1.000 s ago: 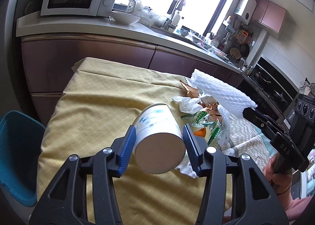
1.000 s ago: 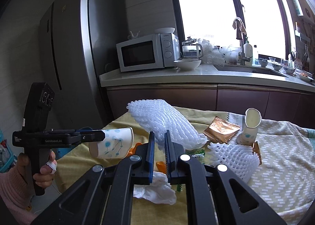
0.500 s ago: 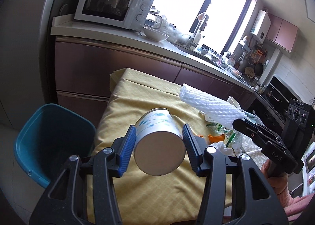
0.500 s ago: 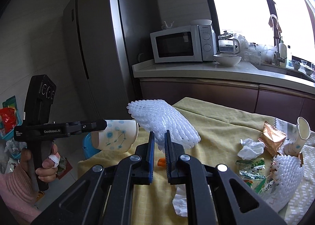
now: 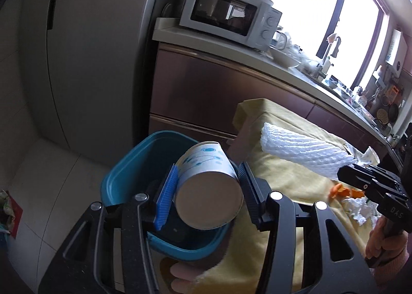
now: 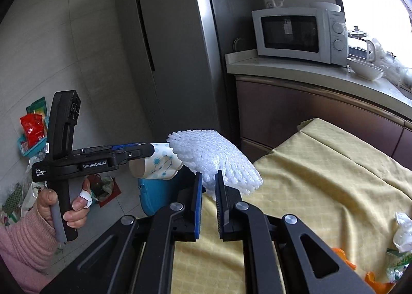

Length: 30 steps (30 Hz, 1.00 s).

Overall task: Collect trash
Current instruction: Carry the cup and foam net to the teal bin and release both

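Both grippers swung from the table to my teal bin: left gripper clamps paper cup, right gripper pinches foam net; next, release.

A white paper cup printed with blue dots and thin lines, its base plain brown, is seen against a teal bin. White foam netting is patterned with a knobbly mesh. The table is covered in pale yellow cloth with a faint lattice weave. Orange scraps are seen at four o'clock of the cup. The claw pads are blue.
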Each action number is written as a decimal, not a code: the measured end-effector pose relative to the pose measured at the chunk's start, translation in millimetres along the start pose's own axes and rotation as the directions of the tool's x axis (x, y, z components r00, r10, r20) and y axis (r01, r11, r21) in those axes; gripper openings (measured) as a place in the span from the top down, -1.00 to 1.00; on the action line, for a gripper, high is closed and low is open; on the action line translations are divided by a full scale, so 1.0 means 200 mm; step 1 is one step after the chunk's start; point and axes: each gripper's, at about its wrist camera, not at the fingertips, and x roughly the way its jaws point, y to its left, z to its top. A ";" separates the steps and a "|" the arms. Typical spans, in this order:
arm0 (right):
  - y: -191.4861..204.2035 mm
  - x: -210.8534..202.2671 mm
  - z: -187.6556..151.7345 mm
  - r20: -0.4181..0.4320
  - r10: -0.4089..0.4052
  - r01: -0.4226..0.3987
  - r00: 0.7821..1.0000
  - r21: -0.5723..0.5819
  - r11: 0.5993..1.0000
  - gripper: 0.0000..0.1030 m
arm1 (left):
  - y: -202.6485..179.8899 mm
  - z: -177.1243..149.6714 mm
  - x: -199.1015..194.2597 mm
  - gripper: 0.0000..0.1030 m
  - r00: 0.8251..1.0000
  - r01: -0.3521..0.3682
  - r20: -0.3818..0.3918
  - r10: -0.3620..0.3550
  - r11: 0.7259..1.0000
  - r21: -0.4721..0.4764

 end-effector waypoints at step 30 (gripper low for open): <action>-0.07 0.19 0.04 -0.078 0.026 -0.025 0.997 0.016 1.000 0.13 | 0.03 -0.07 0.09 -0.19 1.000 0.023 0.007 -0.023 0.999 -0.031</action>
